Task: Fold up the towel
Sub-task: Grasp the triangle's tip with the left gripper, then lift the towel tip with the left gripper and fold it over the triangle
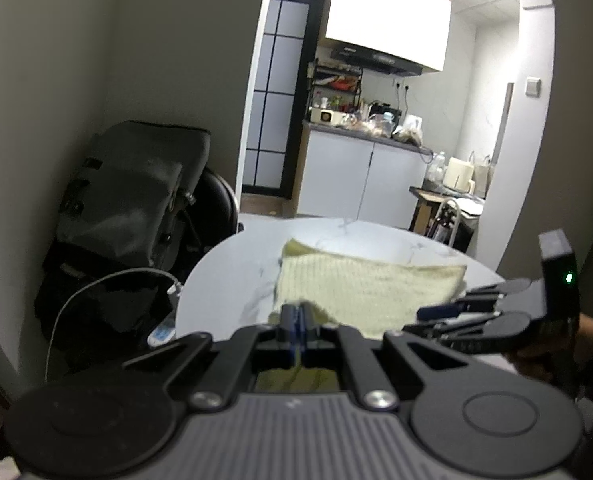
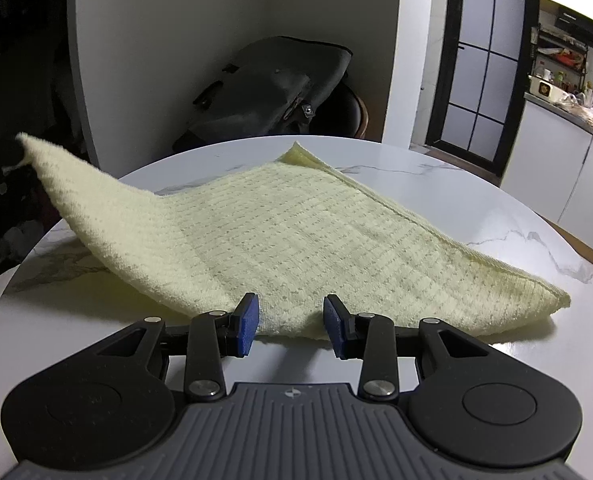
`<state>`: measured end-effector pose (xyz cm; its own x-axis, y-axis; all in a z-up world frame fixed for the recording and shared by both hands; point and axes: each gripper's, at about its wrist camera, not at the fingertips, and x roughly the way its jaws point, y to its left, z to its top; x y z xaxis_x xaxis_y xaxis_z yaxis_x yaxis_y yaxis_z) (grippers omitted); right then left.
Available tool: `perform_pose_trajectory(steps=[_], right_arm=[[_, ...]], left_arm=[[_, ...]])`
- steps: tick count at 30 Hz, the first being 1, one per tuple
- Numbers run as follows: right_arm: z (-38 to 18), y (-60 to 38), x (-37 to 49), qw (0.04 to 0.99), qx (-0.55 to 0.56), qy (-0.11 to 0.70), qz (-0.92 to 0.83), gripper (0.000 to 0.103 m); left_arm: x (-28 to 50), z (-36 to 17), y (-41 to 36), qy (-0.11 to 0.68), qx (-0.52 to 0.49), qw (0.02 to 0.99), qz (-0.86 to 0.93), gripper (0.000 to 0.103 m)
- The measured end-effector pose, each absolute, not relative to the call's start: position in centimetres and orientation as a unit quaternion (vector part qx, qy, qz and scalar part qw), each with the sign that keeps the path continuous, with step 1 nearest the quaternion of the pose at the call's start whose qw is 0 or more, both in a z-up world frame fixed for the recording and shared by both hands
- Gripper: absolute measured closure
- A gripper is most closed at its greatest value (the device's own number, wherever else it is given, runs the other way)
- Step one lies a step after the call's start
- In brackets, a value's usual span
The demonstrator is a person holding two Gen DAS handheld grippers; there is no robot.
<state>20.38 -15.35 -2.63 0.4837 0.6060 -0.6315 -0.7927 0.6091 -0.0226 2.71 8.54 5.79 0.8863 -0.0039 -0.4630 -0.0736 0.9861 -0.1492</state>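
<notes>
My left jaws (image 1: 298, 316) grip the towel's (image 2: 296, 236) near-left corner, lifted off the white desk (image 2: 476, 208); my right jaws (image 2: 290, 322) stand open at its near edge, empty.

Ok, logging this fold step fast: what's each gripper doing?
Left gripper: closed on the towel's corner, lifting it.
Right gripper: open, empty, at the near edge.

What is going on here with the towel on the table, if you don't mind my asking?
A person with a gripper in each hand is folding a pale yellow towel on a white marble table. The left gripper has its jaws shut on one towel corner, which is raised off the table. The right gripper has its jaws open at the towel's near edge, not gripping it.
</notes>
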Motion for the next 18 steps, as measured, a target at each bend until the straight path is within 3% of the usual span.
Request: perform_pose_trajectory(steps=[18], right_arm=[[-2.1, -16.7, 20.4, 0.863, -0.129, 0.291, 0.393, 0.062]], left_arm=[[8.3, 7.6, 4.8, 0.21, -0.071, 0.974, -0.049, 0.101]])
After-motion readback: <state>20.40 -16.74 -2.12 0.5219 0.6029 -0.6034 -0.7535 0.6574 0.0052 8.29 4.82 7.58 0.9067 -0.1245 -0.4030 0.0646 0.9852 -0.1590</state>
